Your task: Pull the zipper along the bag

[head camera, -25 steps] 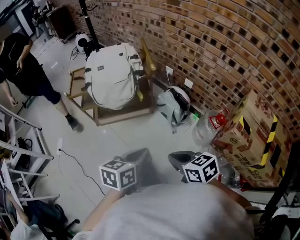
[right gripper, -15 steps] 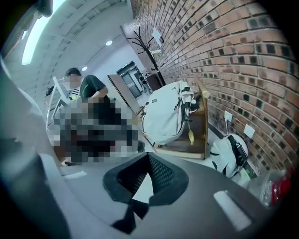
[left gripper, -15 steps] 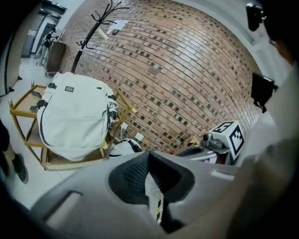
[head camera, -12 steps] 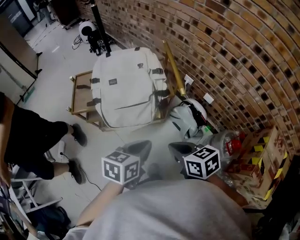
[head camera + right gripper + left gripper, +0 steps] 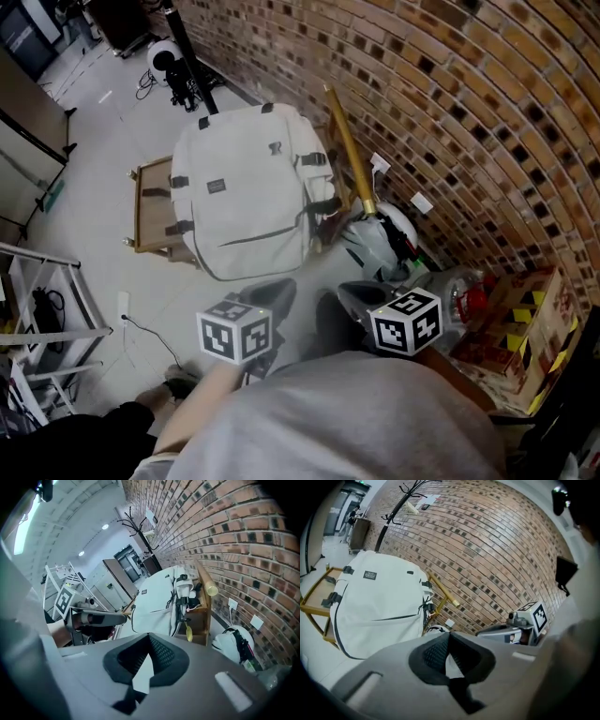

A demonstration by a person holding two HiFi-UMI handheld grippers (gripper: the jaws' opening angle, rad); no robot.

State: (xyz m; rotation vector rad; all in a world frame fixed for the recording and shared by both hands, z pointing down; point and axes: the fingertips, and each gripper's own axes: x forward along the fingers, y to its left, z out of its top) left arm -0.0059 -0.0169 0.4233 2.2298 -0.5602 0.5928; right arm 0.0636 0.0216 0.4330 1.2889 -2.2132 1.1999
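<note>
A large off-white backpack (image 5: 246,192) lies on a low wooden frame (image 5: 147,211) against the brick wall; it also fills the left of the left gripper view (image 5: 377,604) and stands mid-frame in the right gripper view (image 5: 157,604). A dark zipper line (image 5: 262,235) crosses its front pocket. Both grippers are held close to my body, well short of the bag. My left gripper (image 5: 267,302) is shut with nothing in it. My right gripper (image 5: 354,302) is shut and empty too.
A white helmet-like object (image 5: 380,239) sits on the floor right of the bag. A gold pole (image 5: 349,150) leans on the wall. Cardboard boxes (image 5: 525,328) and plastic bottles (image 5: 459,291) crowd the right. A tripod (image 5: 183,66) stands behind the bag; a metal rack (image 5: 37,319) is at left.
The head view has swung so the backpack sits more centred and nearer. The person in black has gone from the left side. Both grippers stay shut at the same place.
</note>
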